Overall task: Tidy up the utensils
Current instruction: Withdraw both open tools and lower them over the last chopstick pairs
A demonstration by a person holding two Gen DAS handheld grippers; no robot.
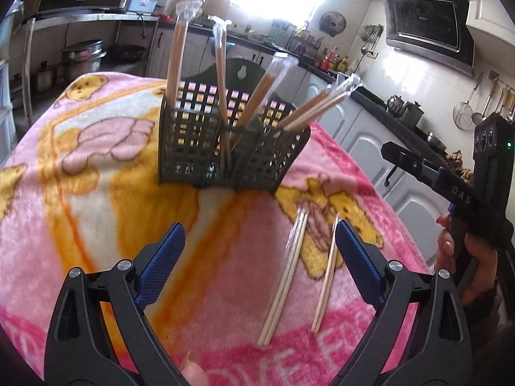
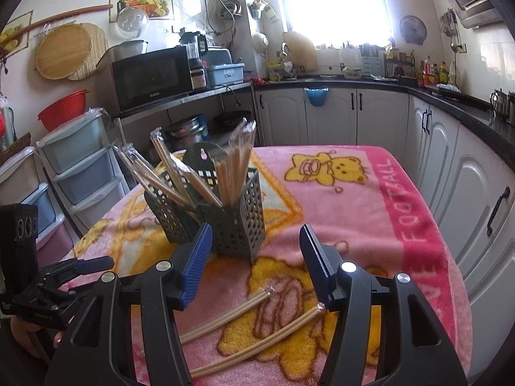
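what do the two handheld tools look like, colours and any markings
Both tools are black plastic clamp frames with silver rivets and ribbed blue pads on their fingers. The left tool shows this in its own view, the right tool likewise. Seen from the left camera, the right tool's arm carries white letters "DAS" and a small green light.

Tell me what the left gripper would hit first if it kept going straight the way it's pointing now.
Probably the pink blanket on the table, just short of the dark mesh utensil basket. The left gripper is open and angled downward; the wrapped chopsticks lie right of its centre line. Depth is hard to judge in the fisheye view.
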